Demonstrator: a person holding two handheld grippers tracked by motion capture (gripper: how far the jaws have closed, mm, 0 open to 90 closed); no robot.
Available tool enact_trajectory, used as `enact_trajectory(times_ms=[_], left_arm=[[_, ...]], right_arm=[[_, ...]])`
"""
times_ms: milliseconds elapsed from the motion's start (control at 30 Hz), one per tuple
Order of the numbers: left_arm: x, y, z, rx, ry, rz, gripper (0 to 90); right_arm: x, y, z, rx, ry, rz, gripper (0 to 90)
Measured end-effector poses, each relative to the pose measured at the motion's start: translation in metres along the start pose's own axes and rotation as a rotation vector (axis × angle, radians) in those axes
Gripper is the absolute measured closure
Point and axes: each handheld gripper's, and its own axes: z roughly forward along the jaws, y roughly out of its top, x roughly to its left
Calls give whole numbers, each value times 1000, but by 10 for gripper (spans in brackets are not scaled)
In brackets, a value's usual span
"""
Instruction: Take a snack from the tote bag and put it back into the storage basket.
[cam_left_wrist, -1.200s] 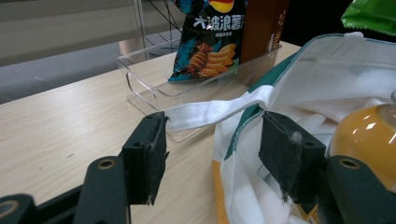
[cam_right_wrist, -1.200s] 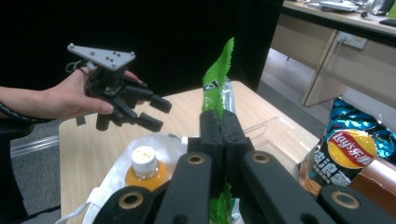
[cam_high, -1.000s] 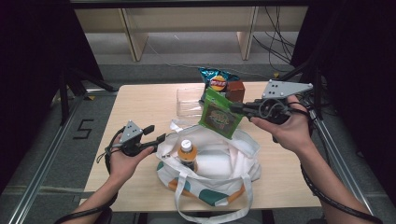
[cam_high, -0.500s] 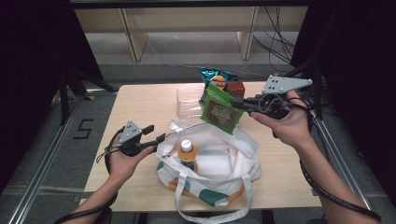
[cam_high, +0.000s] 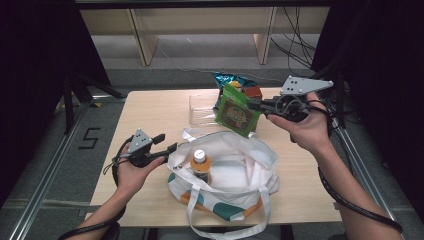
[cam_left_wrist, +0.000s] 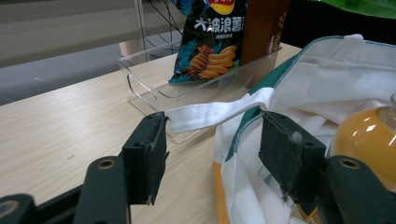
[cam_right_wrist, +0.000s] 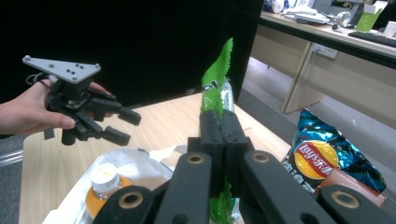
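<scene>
A bottle stands in the bag; behind it, apparently in a tray, chips.

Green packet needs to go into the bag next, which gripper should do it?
Right. The right gripper already pinches the green packet above the bag; the left gripper sits open at the bag's rim.

I see a bright green snack packet with a darker printed panel on its face. The tote bag is white, with teal and orange patches low on its side. Inside it, the bottle shows amber-orange liquid and a pale cap. The Lay's chip bag is dark blue-teal with a red-and-yellow logo. Beside it, a brown box, I think. The table is light wood grain.
</scene>
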Motion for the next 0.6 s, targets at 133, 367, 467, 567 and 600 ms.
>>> enact_trajectory(times_ms=[133, 367, 467, 567, 600], left_arm=[[0, 0, 0, -2, 1, -1, 404], [1, 0, 0, -2, 1, 3, 404], [1, 0, 0, -1, 2, -1, 404], [1, 0, 0, -2, 1, -1, 404], [1, 0, 0, -6, -3, 2, 404]], right_arm=[[-5, 1, 3, -3, -18, -4, 900], [-12, 1, 7, -6, -33, 20, 900], [-16, 0, 10, -16, -47, 19, 900], [-19, -1, 14, -11, -55, 22, 900], [-19, -1, 14, -8, -59, 23, 900]])
